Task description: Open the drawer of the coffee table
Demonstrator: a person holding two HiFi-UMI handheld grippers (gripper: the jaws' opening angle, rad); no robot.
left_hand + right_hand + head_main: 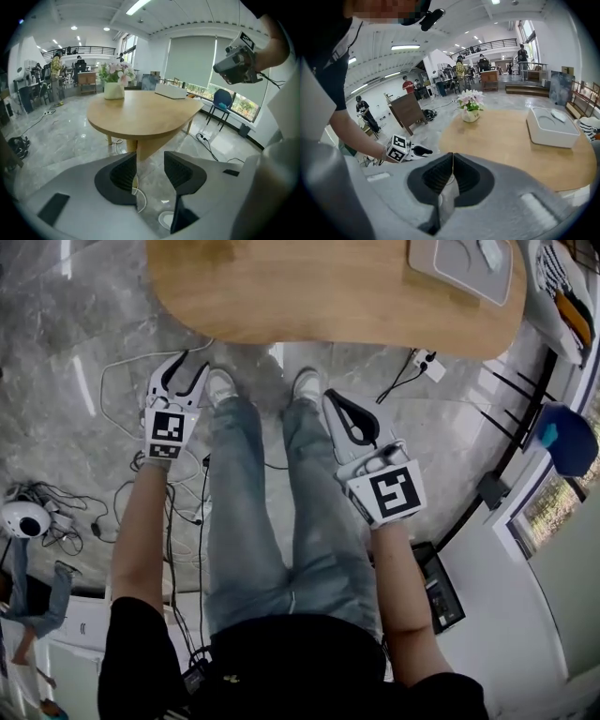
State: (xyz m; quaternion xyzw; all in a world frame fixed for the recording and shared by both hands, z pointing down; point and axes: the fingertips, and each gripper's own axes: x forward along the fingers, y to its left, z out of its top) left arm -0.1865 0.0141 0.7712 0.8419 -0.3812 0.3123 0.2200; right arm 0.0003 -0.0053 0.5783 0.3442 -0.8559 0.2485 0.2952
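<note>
Not begun. Both empty: left tongs (185,368) spread, right tongs (337,404) pressed together. Rounded light-wood counter (309,292) ahead of both, well apart, untouched. No drawer visible in any view. Locating, gripping and pulling all outstanding.

Bare floor (103,324) lies open between both tongs and the tabletop (309,287) edge. The left tongs (192,362), jaws apart and empty, hang near a cable tangle (70,521) on the floor. The right tongs (333,399), closed, hang beside the person's legs (281,484). A power strip (431,365) lies further right. A pedestal (133,145) seems to block the middle under the tabletop.
</note>
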